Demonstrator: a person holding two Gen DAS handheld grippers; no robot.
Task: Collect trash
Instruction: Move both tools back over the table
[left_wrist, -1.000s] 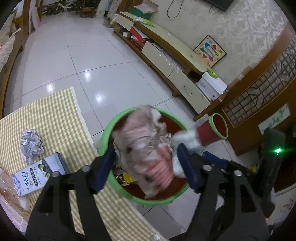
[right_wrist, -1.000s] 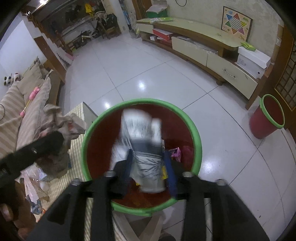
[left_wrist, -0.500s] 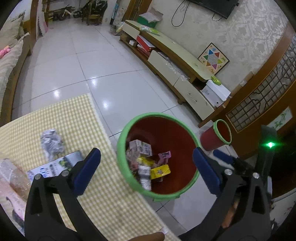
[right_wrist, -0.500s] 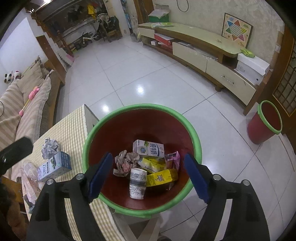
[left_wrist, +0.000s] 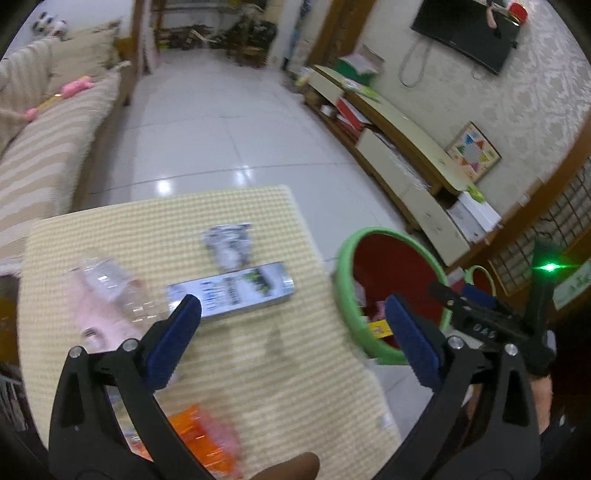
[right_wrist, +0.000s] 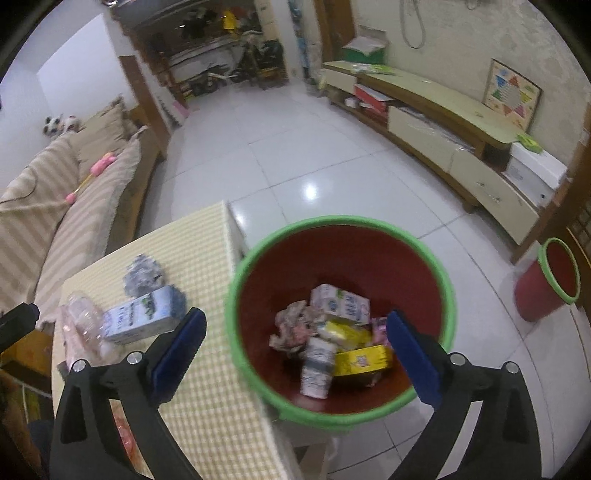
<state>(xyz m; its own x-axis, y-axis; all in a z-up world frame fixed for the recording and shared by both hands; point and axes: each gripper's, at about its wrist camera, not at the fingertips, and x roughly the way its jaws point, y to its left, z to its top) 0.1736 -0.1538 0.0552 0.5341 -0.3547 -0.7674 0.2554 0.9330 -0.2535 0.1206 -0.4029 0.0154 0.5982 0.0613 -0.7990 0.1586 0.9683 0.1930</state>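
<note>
A red bin with a green rim (right_wrist: 258, 251) stands beside the table and holds several cartons, a paper cup and crumpled paper. It also shows in the left wrist view (left_wrist: 343, 258). My left gripper (left_wrist: 291, 332) is open and empty above the checked tablecloth (left_wrist: 147, 225). On the cloth lie a blue-and-white carton (left_wrist: 229, 291), a crumpled silver wrapper (left_wrist: 229, 247), a clear plastic bottle (left_wrist: 114, 288) and an orange wrapper (left_wrist: 199, 439). My right gripper (right_wrist: 295, 350) is open and empty above the bin. The carton (right_wrist: 140, 321) lies to its left.
A second red bin (right_wrist: 546, 288) stands on the tiled floor at the right. A low TV cabinet (right_wrist: 443, 122) runs along the right wall. A striped sofa (right_wrist: 48, 214) is beyond the table on the left.
Both grippers opened and dropped their crumpled paper and paper cup into the bin. My left gripper has since swung left, over the table. My right gripper stays over the bin.
</note>
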